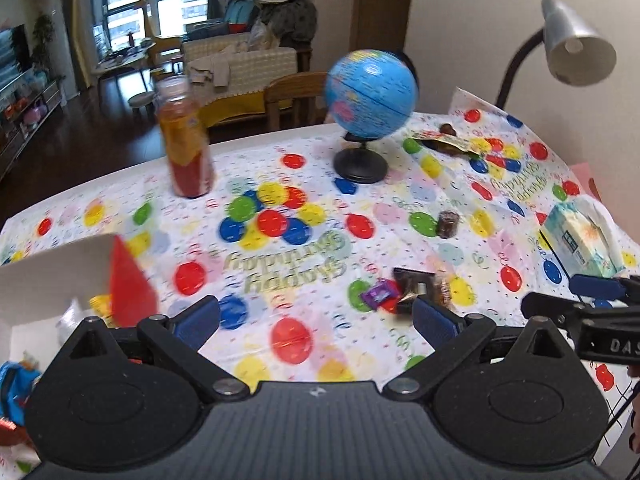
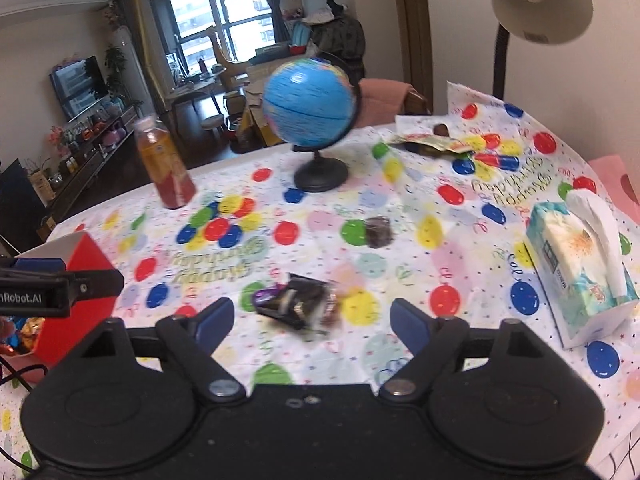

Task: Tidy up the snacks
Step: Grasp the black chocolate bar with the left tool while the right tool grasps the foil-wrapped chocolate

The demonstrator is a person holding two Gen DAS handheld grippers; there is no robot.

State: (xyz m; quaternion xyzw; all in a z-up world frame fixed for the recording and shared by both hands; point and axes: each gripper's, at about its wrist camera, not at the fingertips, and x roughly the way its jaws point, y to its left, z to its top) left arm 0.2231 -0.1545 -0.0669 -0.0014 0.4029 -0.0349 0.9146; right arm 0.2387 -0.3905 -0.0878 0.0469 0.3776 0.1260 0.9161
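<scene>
The left gripper (image 1: 316, 316) hangs over the counter with its blue-padded jaws spread wide and nothing between them; the right gripper (image 2: 312, 322) is likewise wide apart and empty, just above a small heap of dark and purple foil-wrapped snacks (image 2: 298, 304) lying on the balloon-printed birthday tablecloth (image 2: 400, 204); a lone dark round wrapped snack (image 2: 378, 232) sits farther out, apart from the heap; at the left edge stands a red-and-white cardboard box (image 2: 80, 280) with bright wrapped pieces inside; on the right, a pale floral tissue box (image 2: 580, 276); beyond, a blue globe on a black stand (image 2: 310, 108), a plastic bottle of orange-red drink (image 2: 164, 164), a flat snack packet (image 2: 432, 144) by the wall, and a silver gooseneck lamp (image 2: 540, 0); behind the counter, a dark wood floor, a television (image 2: 78, 86), a sofa and a large window (image 2: 224, 12).
</scene>
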